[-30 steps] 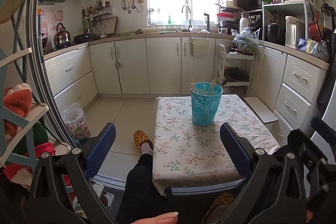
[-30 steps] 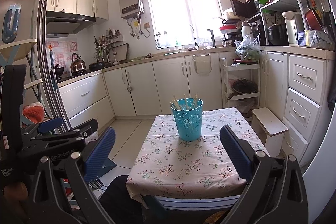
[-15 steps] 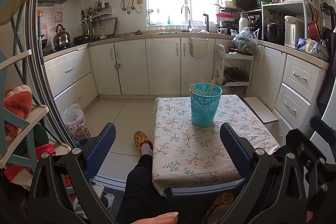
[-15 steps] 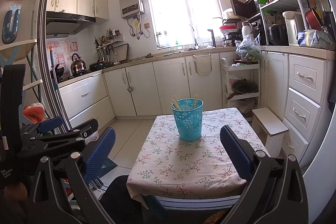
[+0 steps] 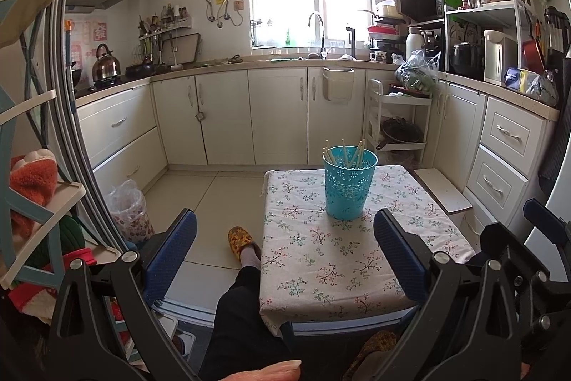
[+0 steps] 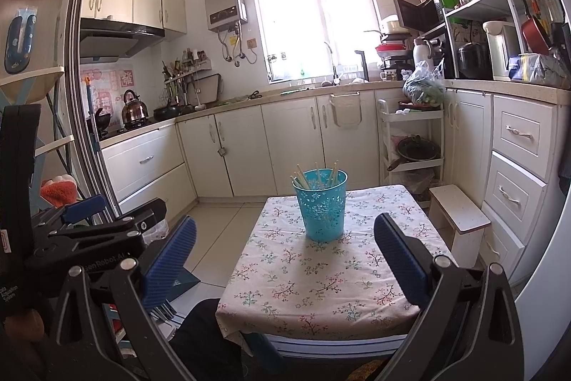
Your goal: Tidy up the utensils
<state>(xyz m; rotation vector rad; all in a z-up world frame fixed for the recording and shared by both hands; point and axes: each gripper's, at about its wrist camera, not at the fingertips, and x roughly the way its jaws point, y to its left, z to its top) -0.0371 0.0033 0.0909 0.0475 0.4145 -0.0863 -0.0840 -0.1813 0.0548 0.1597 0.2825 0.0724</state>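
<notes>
Chopsticks [image 5: 343, 153] fill the cup [image 5: 349, 187]; both claws gape, forks [image 6: 162, 311] only in right view.

A floral-clothed table [image 5: 342, 259] carries a turquoise cup [image 5: 349, 186], seemingly of chopsticks [image 5: 358, 150].

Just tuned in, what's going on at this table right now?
A seated person holds both grippers back from the small table, jaws wide and empty: the left gripper, the right gripper. A teal cup stands upright on the floral cloth with several chopsticks already in it. Fork tines show low beside the right gripper, not gripped.
</notes>
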